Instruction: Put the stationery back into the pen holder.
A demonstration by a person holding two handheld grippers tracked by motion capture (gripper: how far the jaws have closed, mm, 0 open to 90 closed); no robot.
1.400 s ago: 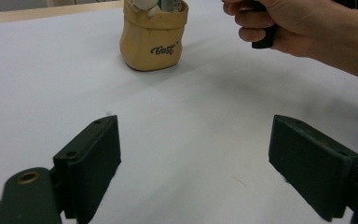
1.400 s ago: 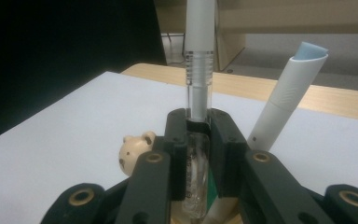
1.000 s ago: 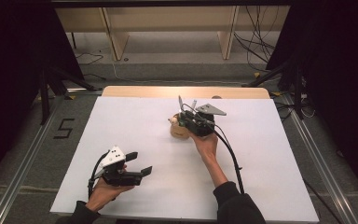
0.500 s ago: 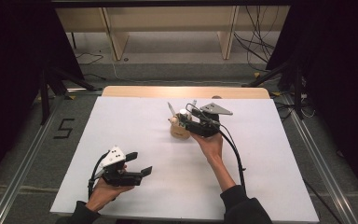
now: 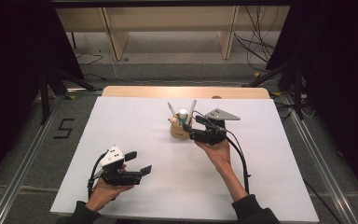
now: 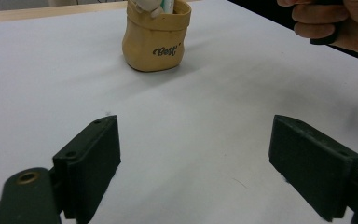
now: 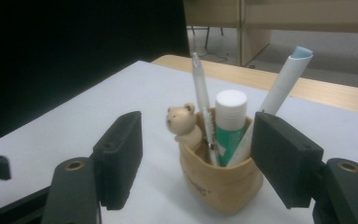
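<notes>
The tan pen pot (image 7: pixel 219 179) looks light and tippy; right gripper (image 7: pixel 200 154), jaws just opening and spread empty, should pinch its rim; left gripper (image 6: pixel 205 172) gapes empty.

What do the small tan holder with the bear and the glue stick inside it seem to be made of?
The holder looks like soft rubber or silicone, perhaps matte ceramic: a smooth, dull tan skin with a rolled, bag-like rim, and the bear moulded on in the same material. The glue stick seems hard plastic: a smooth white cap, and a green body with a light sheen.
</notes>
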